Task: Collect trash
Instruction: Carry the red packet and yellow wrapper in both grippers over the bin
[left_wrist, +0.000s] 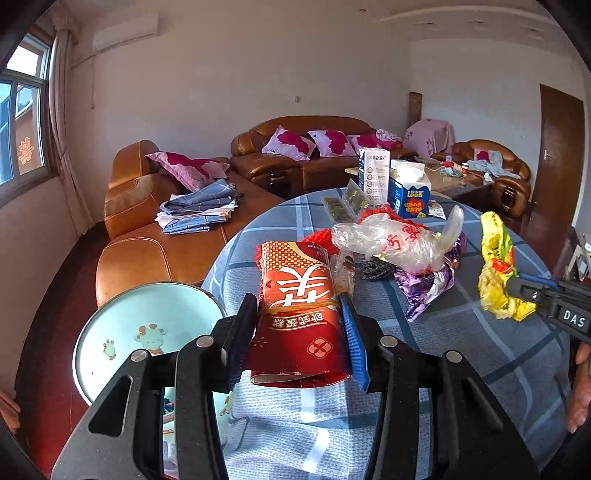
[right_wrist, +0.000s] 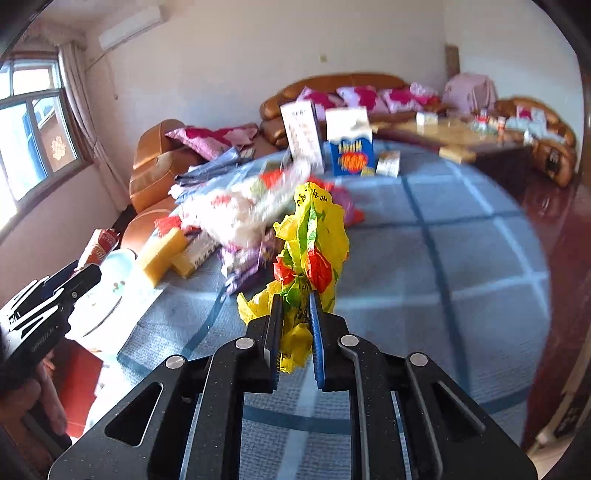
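Round surface w/ blue plaid cloth, trash pile mid; brown sofas behind. Left tool clamps red packet; right tool pinches yellow wrapper.

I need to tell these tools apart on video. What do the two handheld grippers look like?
Both the left gripper and the right gripper are matte black, with angular linkage arms, silver round pivot pins and cut-out slots. Each has one black ribbed finger pad and one blue pad. White lettering marks their sides.
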